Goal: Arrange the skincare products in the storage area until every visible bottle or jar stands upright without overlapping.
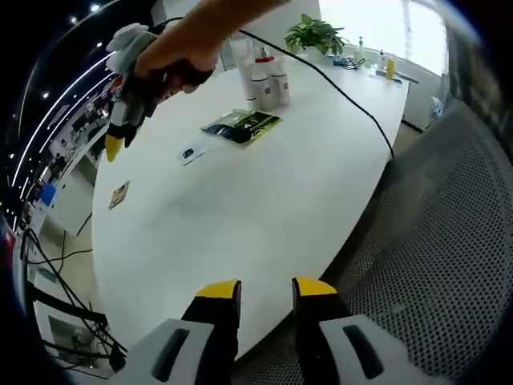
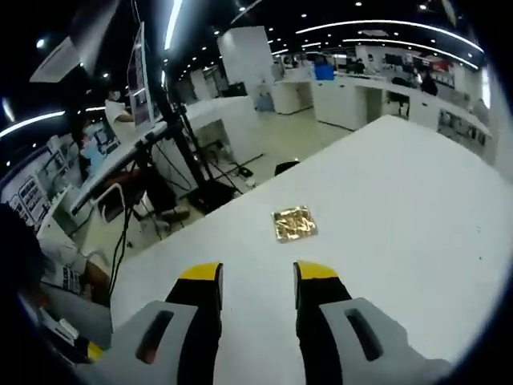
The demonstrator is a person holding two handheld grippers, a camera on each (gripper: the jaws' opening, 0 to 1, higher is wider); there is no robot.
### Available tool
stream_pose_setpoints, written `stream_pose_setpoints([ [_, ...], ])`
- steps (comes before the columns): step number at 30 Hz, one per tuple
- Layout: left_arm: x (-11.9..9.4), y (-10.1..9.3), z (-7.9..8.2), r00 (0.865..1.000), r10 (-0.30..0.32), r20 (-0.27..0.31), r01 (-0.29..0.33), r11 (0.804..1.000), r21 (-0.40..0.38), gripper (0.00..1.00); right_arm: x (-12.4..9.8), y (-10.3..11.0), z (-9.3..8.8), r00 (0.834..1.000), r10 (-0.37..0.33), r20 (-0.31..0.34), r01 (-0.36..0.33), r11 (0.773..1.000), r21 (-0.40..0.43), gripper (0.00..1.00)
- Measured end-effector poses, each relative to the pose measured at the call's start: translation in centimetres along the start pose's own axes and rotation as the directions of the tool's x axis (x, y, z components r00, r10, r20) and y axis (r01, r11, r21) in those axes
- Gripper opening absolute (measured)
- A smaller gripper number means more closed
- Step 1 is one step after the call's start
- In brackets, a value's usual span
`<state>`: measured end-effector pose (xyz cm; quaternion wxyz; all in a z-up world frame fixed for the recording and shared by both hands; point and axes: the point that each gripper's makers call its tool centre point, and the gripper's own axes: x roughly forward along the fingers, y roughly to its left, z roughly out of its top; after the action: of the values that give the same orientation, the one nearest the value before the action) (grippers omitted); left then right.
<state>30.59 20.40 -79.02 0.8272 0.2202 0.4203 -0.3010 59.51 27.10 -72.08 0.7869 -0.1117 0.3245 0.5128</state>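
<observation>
Several white skincare bottles (image 1: pixel 264 80) with red caps stand close together at the far end of the white table (image 1: pixel 264 200). Nearer lie a green-and-black flat packet (image 1: pixel 240 126), a small white card (image 1: pixel 192 152) and a gold sachet (image 1: pixel 119 195). My left gripper (image 1: pixel 266 293) hangs over the table's near edge, open, nothing between its yellow tips. A hand holds my right gripper (image 1: pixel 115 147) above the table's left side, beyond the gold sachet. In the right gripper view that gripper (image 2: pixel 258 277) is open over the table (image 2: pixel 401 216), the gold sachet (image 2: pixel 294 223) just ahead of its tips.
A black cable (image 1: pixel 353 100) runs across the table's far right part. A potted plant (image 1: pixel 315 34) and small items stand at the far end. A grey mesh chair (image 1: pixel 449 241) is by the right edge. Tripods and cables (image 2: pixel 184 160) stand on the floor beyond the table.
</observation>
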Motion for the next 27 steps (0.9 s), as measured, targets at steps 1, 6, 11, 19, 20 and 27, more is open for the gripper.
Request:
stream_pose_setpoints([
  [1, 0.0, 0.0, -0.1, 1.0, 0.002, -0.003, -0.002, 1.0, 0.0, 0.26, 0.3, -0.1, 0.3, 1.0, -0.002, -0.012, 0.002, 0.999, -0.035, 0.36],
  [6, 0.2, 0.0, -0.1, 1.0, 0.002, 0.001, -0.002, 1.0, -0.008, 0.26, 2.5, -1.2, 1.3, 0.998, 0.003, -0.066, -0.01, 0.995, -0.103, 0.43],
  [11, 0.3, -0.1, -0.3, 1.0, -0.001, -0.005, 0.001, 1.0, -0.011, 0.26, 4.3, -1.8, 1.0, 0.992, 0.006, -0.124, -0.018, 0.995, -0.1, 0.49],
  [19, 0.4, -0.2, -0.5, 1.0, -0.007, -0.014, 0.007, 1.0, -0.007, 0.26, 6.9, -1.9, 0.0, 0.982, -0.003, -0.187, -0.03, 0.985, -0.172, 0.53],
  [20, 0.4, -0.3, -0.6, 1.0, -0.009, -0.017, 0.009, 1.0, -0.007, 0.26, 7.0, -1.9, 0.0, 0.982, -0.004, -0.189, -0.031, 0.983, -0.18, 0.53],
  [27, 0.5, -0.1, -0.8, 1.0, -0.007, -0.02, 0.006, 1.0, -0.016, 0.26, 9.0, -3.1, 0.2, 0.978, -0.02, -0.206, -0.018, 0.984, -0.178, 0.54],
])
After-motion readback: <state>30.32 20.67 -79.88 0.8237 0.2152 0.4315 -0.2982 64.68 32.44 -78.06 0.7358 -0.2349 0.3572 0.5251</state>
